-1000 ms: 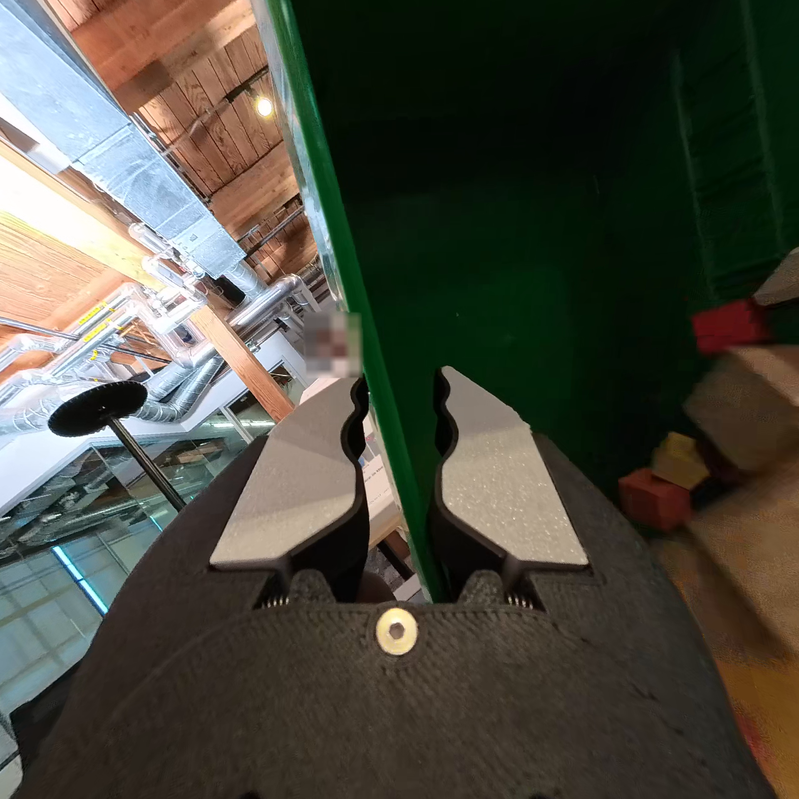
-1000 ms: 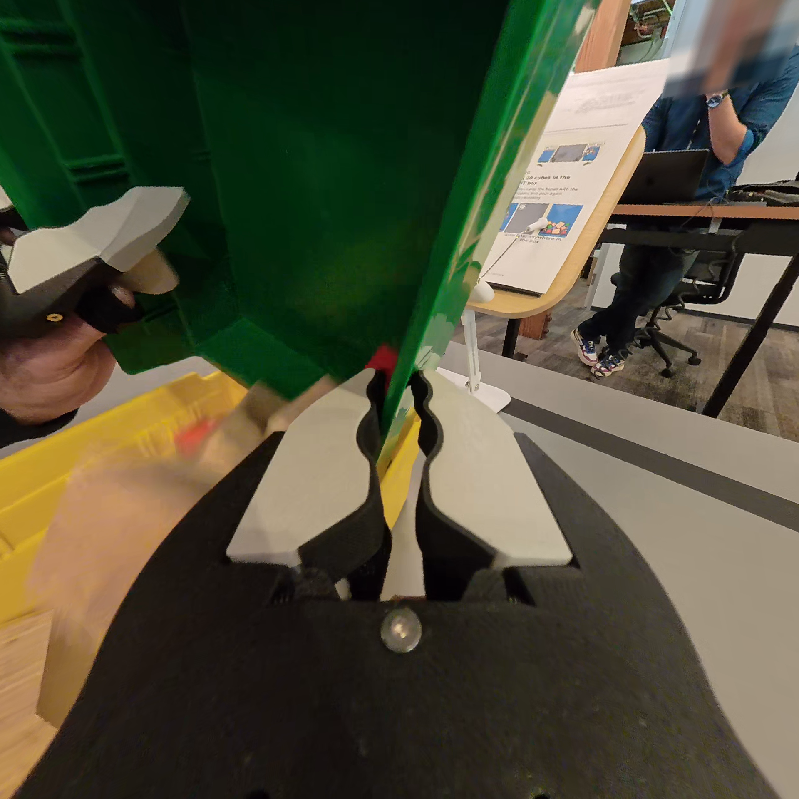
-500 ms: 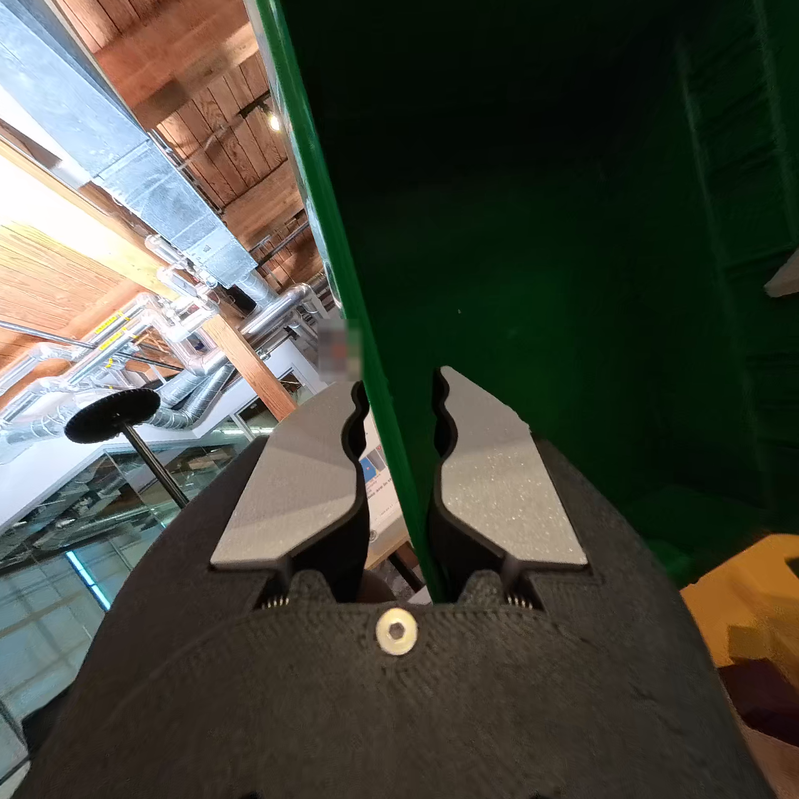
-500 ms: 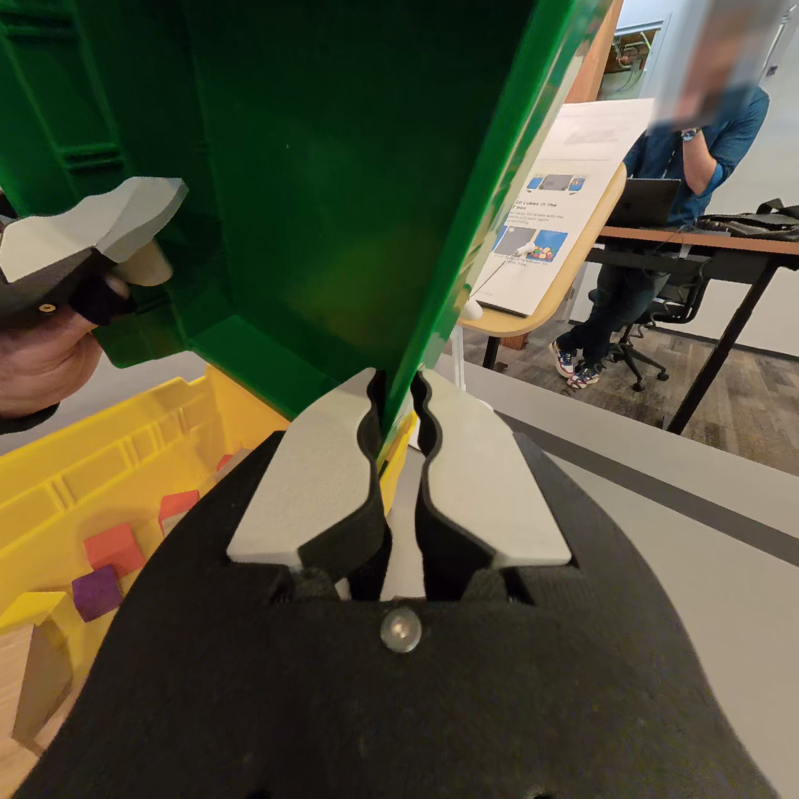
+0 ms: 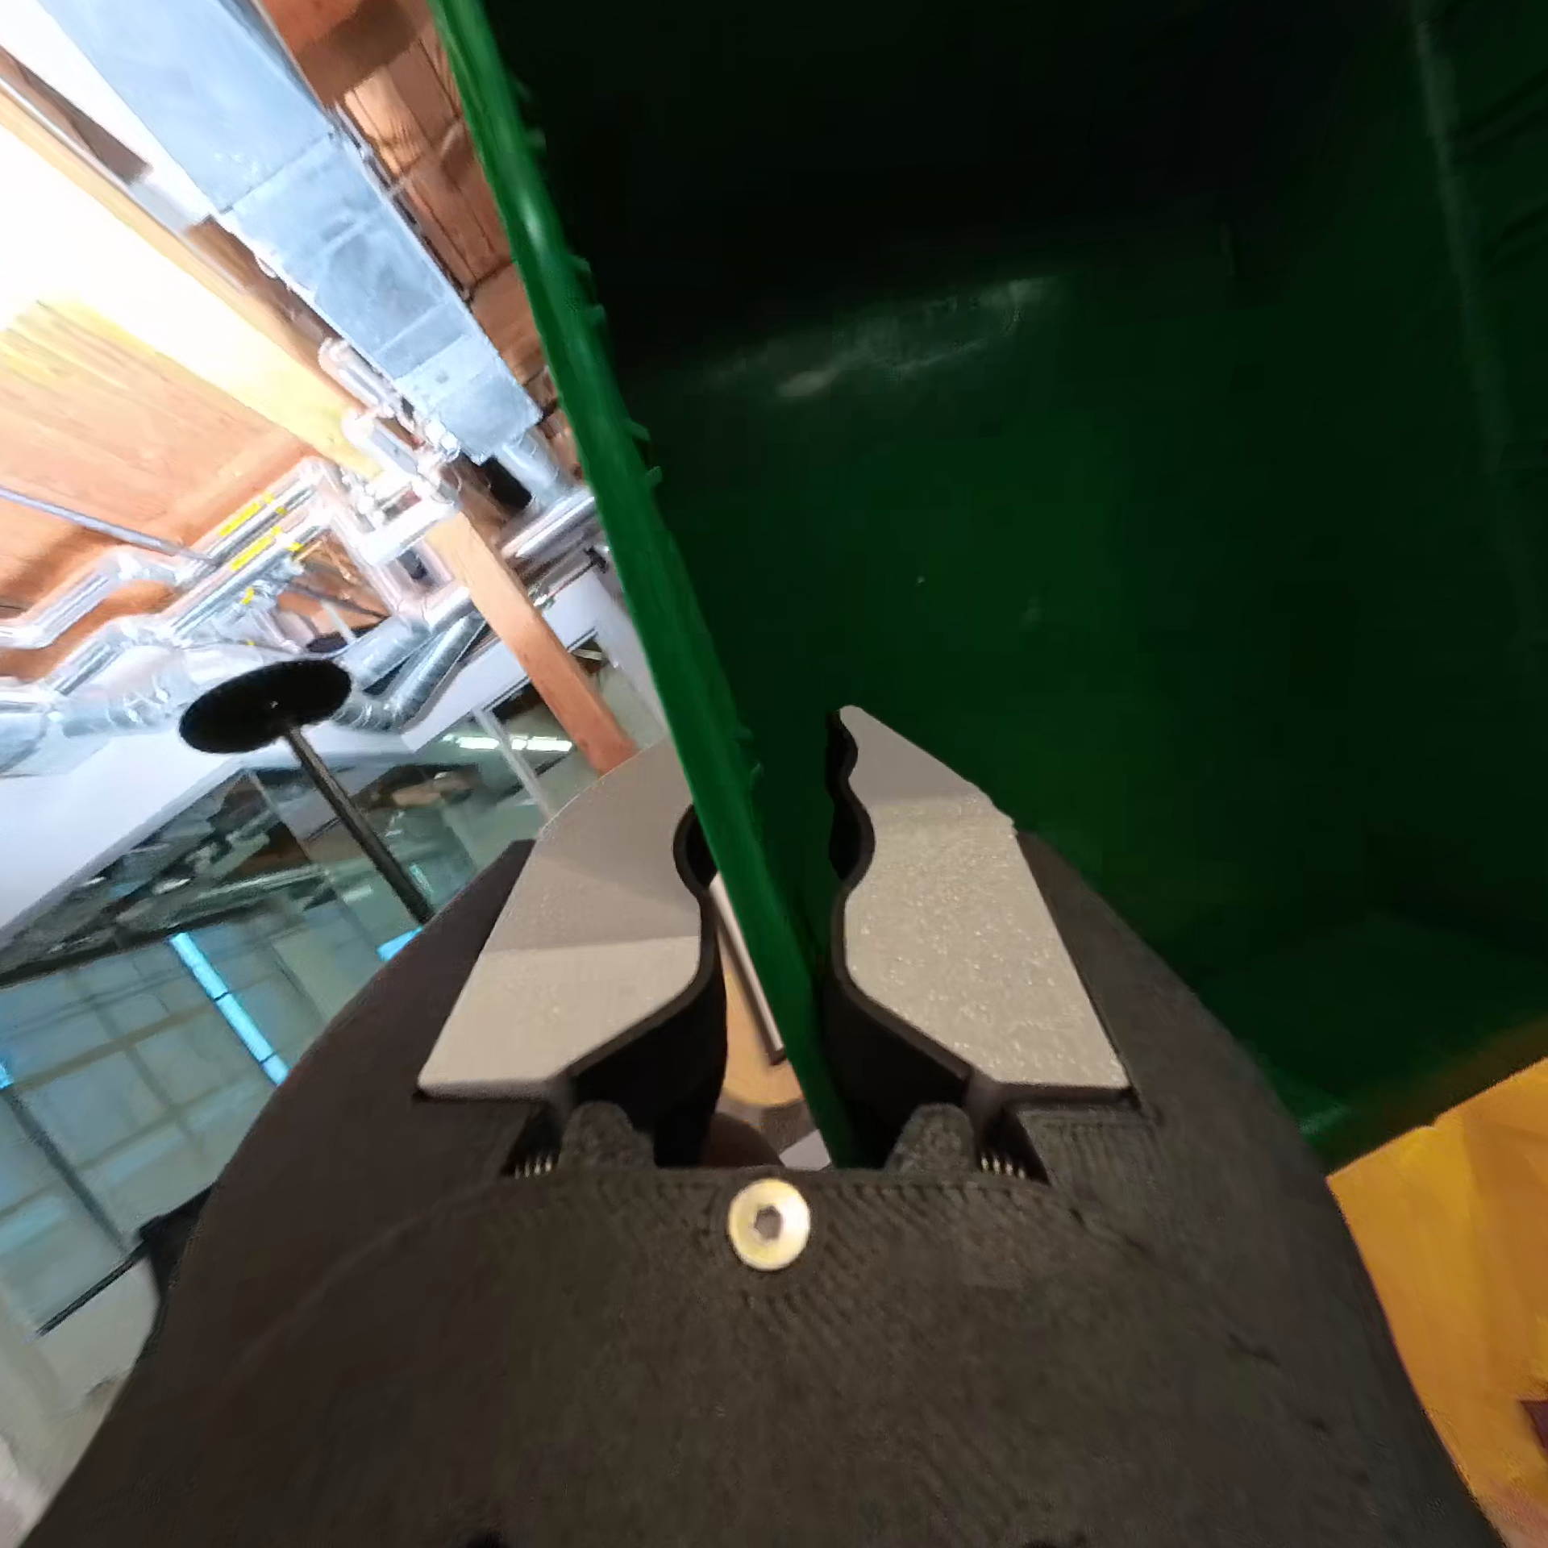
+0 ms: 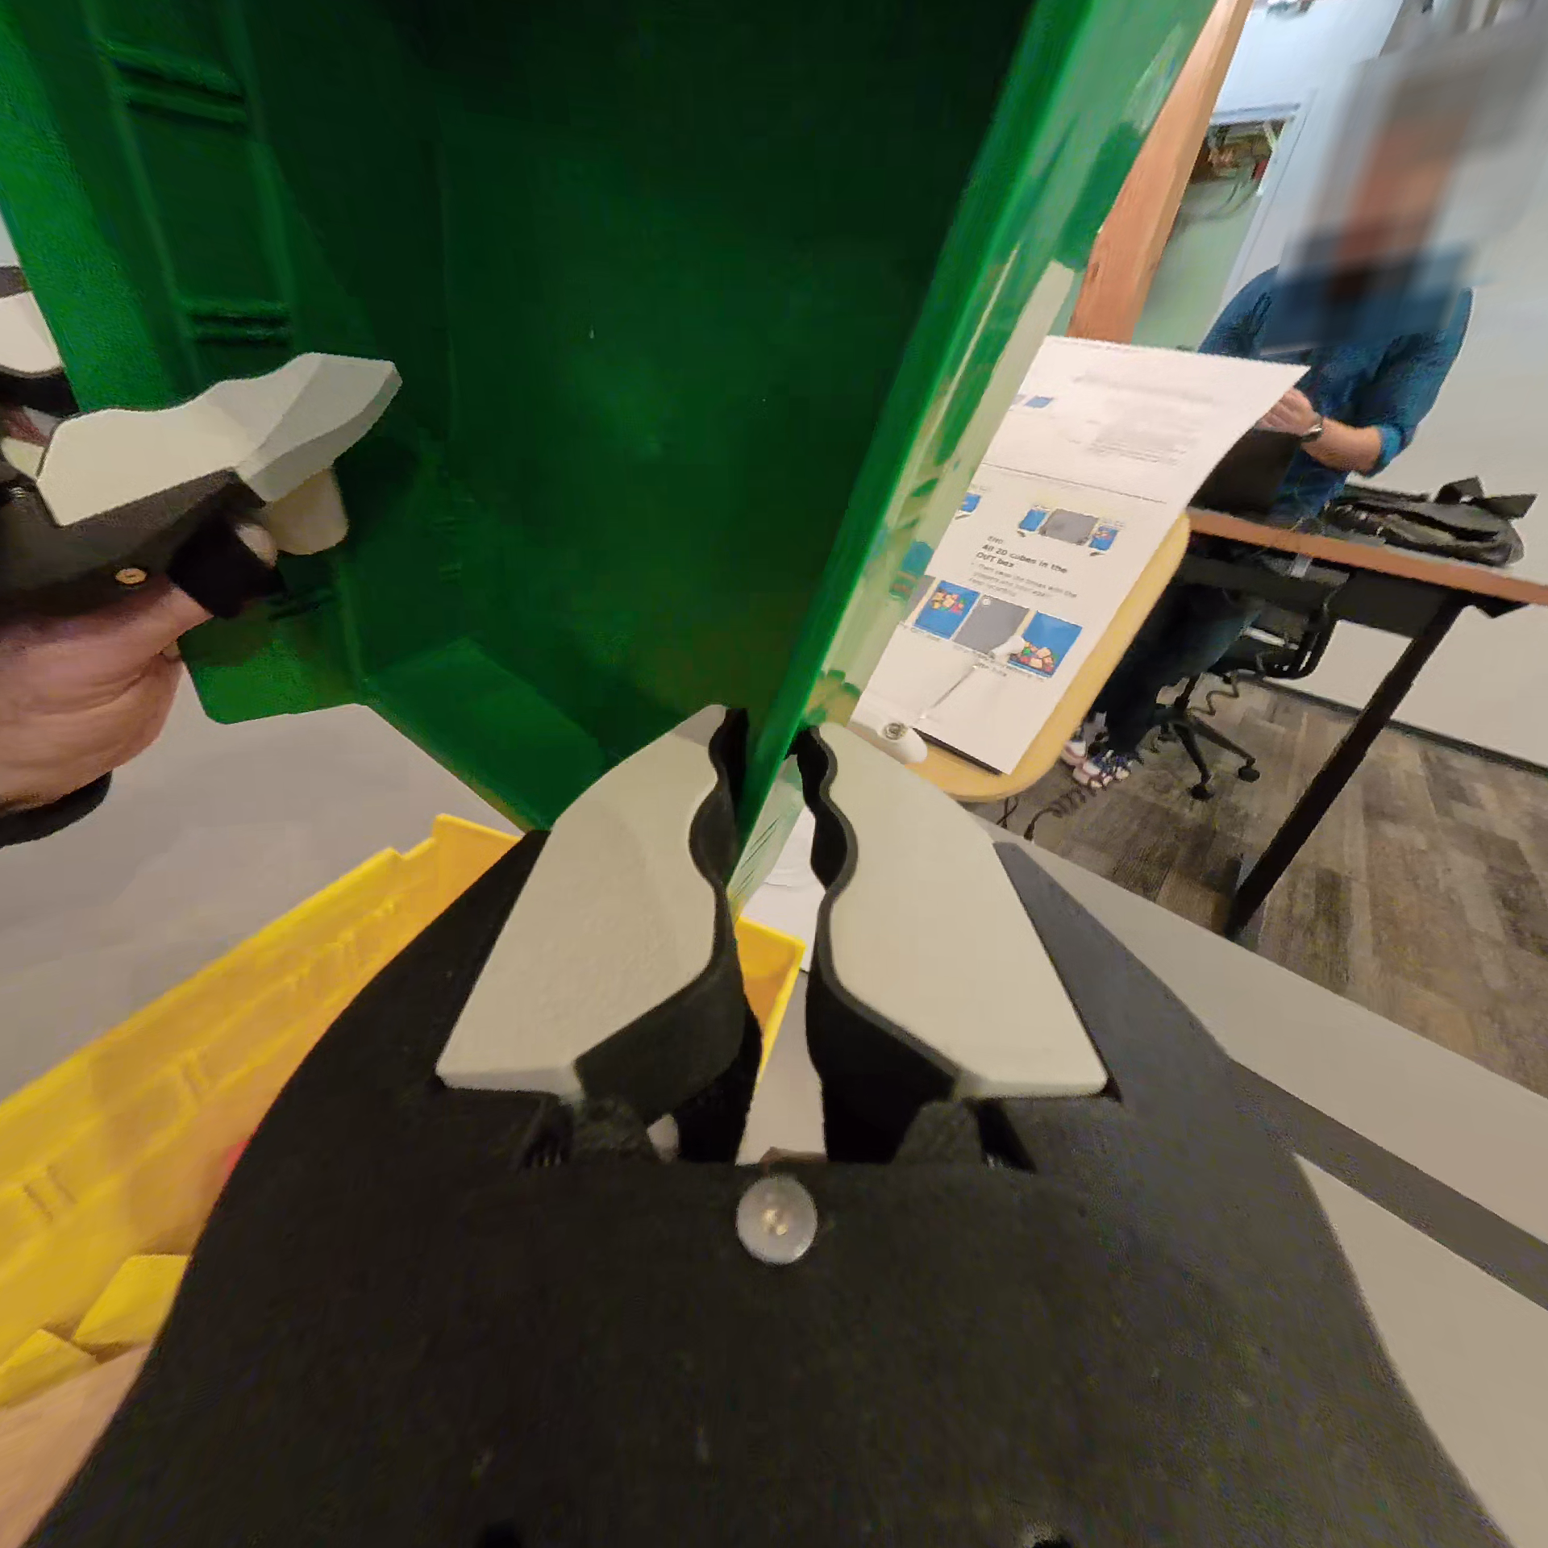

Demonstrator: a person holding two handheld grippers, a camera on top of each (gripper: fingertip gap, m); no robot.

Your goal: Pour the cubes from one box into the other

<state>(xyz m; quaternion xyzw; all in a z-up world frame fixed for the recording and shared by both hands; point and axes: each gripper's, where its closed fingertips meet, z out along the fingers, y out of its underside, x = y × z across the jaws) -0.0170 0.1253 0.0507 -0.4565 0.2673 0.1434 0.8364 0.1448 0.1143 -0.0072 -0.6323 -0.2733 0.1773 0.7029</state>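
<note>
While the left gripper (image 5: 766,846) is clamping the green box (image 5: 1089,586) wall between its fingers, left wrist view is now showing a bare interior; cubes seen tumbling a second ago are gone. Right wrist view: right gripper (image 6: 762,804) is gripping the opposite wall, box tipped above the yellow box (image 6: 209,1047), cubes (image 6: 126,1307) lying inside. Pour looks done; righting comes next.

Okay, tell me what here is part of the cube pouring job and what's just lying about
Part of the job:
- green box, tipped up, no cubes visible inside
- yellow box below it, holding cubes
- left gripper and right gripper, each clamped on a wall of the green box

Just lying about:
- instruction sheet on a slanted board
- seated person at a desk
- black floor lamp
</note>
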